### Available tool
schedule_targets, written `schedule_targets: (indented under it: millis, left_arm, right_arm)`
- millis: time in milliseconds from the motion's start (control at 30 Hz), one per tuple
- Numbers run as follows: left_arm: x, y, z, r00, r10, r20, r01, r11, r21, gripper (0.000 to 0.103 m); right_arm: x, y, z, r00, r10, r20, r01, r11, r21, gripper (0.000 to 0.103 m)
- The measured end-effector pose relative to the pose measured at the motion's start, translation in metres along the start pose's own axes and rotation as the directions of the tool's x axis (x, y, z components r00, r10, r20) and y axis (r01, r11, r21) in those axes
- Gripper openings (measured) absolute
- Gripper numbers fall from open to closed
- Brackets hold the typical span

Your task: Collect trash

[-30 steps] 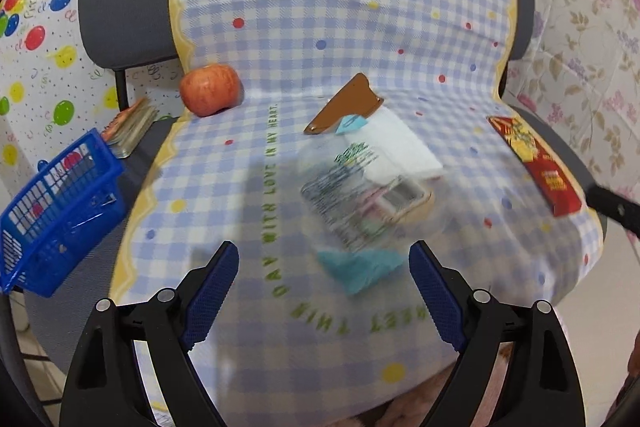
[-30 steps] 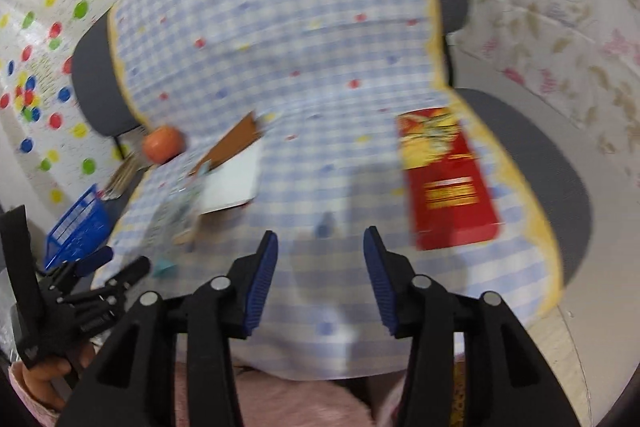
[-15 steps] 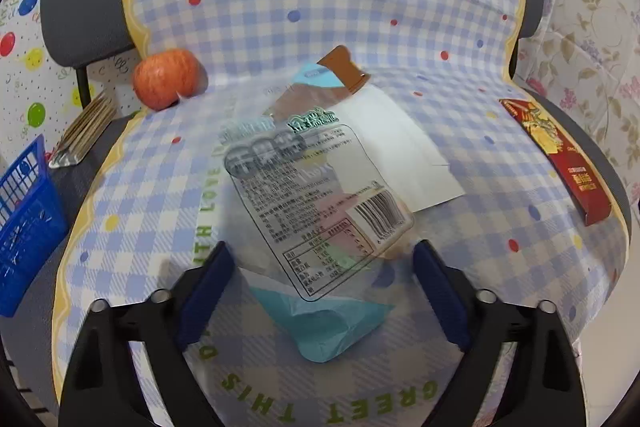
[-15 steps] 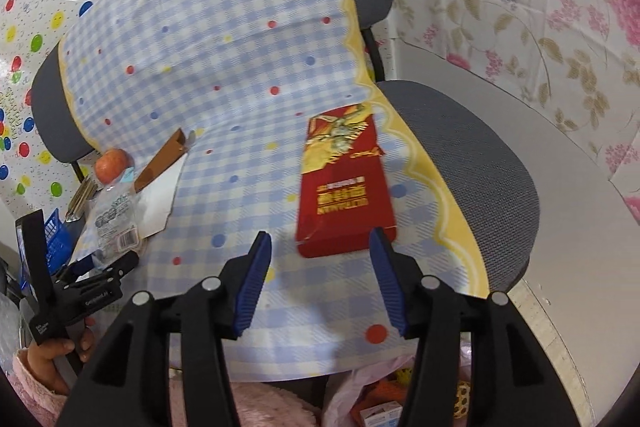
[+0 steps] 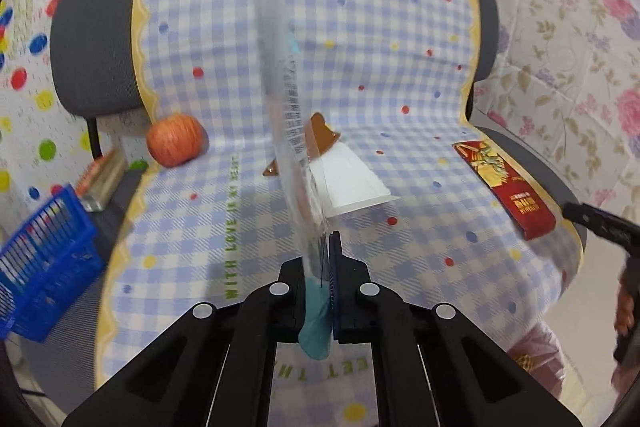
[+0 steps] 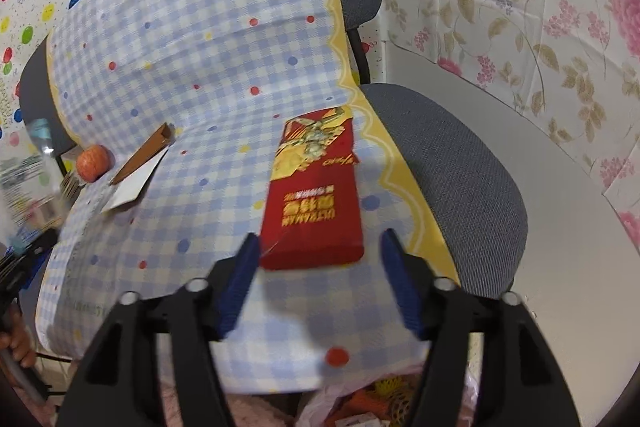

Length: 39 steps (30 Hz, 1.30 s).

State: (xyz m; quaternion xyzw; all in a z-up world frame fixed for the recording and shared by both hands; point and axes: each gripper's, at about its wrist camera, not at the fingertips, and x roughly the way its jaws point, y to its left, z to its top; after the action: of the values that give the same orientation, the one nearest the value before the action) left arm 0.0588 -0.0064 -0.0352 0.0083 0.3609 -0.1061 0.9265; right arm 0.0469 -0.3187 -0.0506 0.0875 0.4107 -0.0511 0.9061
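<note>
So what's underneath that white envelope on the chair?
The white envelope lies on the checkered cloth covering the chair seat. Its brown flap is open at the far end. Whatever is beneath or inside it is covered; the held plastic wrapper blocks its left edge.

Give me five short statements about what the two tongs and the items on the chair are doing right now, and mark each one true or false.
1. The left tongs are shut on the clear plastic wrapper. True.
2. The right tongs grip the red packet. False: they are open, with the packet's near end between the fingers.
3. The apple sits in the blue basket. False: it rests on the checked cloth by the chair back.
4. The white envelope lies on the chair seat. True.
5. The red packet hangs off the floor side of the basket. False: it lies flat on the cloth.
</note>
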Motion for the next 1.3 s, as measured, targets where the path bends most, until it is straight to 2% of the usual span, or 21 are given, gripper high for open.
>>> schedule_targets:
  millis: [167, 267, 300, 333, 400, 500, 633, 733, 900, 967, 1100, 1200, 1300]
  left_arm:
    - [-0.014, -0.007, -0.005, 1.000, -0.003, -0.004, 0.004, 0.999, 0.042, 0.005]
    - [-0.017, -0.009, -0.008, 1.000, -0.010, -0.011, 0.010, 0.999, 0.052, 0.005]
    - [-0.018, -0.011, -0.009, 1.000, -0.012, -0.014, 0.013, 0.998, 0.056, 0.005]
    - [-0.019, -0.013, -0.010, 1.000, -0.017, -0.016, 0.018, 0.998, 0.060, 0.005]
    - [-0.022, -0.022, -0.012, 0.999, -0.029, -0.018, 0.030, 0.997, 0.078, 0.005]
    - [-0.027, -0.038, -0.015, 0.998, -0.063, -0.024, 0.065, 0.992, 0.106, 0.005]
    - [-0.039, -0.065, -0.017, 0.991, -0.133, -0.022, 0.135, 0.979, 0.151, 0.005]
    - [-0.049, -0.087, -0.022, 0.980, -0.197, -0.024, 0.198, 0.964, 0.176, 0.005]
    - [-0.059, -0.137, -0.044, 0.948, -0.307, -0.085, 0.319, 0.910, 0.266, 0.005]
    - [-0.063, -0.157, -0.057, 0.931, -0.346, -0.112, 0.364, 0.882, 0.299, 0.005]
    - [-0.073, -0.187, -0.074, 0.909, -0.391, -0.143, 0.416, 0.848, 0.330, 0.005]
    - [-0.084, -0.201, -0.086, 0.901, -0.409, -0.147, 0.434, 0.830, 0.350, 0.005]
    - [-0.090, -0.208, -0.099, 0.901, -0.407, -0.148, 0.433, 0.823, 0.369, 0.005]
  right_arm:
    - [0.040, -0.017, 0.010, 0.998, 0.008, -0.055, -0.004, 0.997, 0.075, 0.068]
    - [0.055, -0.016, 0.012, 0.999, 0.014, -0.051, -0.012, 0.998, 0.055, 0.062]
    - [0.058, -0.013, 0.012, 0.998, 0.018, -0.061, -0.015, 0.999, 0.039, 0.043]
    - [0.059, -0.012, 0.012, 0.997, 0.028, -0.066, -0.025, 0.999, 0.046, 0.030]
    - [0.055, -0.012, 0.011, 0.994, 0.086, -0.066, -0.081, 0.994, 0.074, 0.014]
    - [0.029, -0.007, 0.008, 0.994, 0.110, 0.003, -0.110, 0.991, 0.076, 0.006]
    - [-0.027, 0.002, 0.002, 0.991, 0.108, 0.078, -0.112, 0.993, 0.044, 0.002]
    - [-0.079, 0.011, -0.015, 0.992, 0.031, 0.126, -0.031, 1.000, 0.002, 0.002]
    - [-0.138, 0.005, -0.056, 0.984, -0.048, 0.170, 0.048, 0.999, 0.004, 0.002]
    - [-0.154, -0.004, -0.071, 0.983, -0.059, 0.176, 0.055, 0.998, 0.027, 0.002]
    - [-0.182, -0.022, -0.097, 0.980, -0.084, 0.183, 0.075, 0.996, 0.053, 0.002]
    - [-0.197, -0.031, -0.116, 0.978, -0.092, 0.189, 0.084, 0.995, 0.052, 0.002]
    - [-0.203, -0.043, -0.135, 0.978, -0.103, 0.183, 0.094, 0.994, 0.056, 0.002]
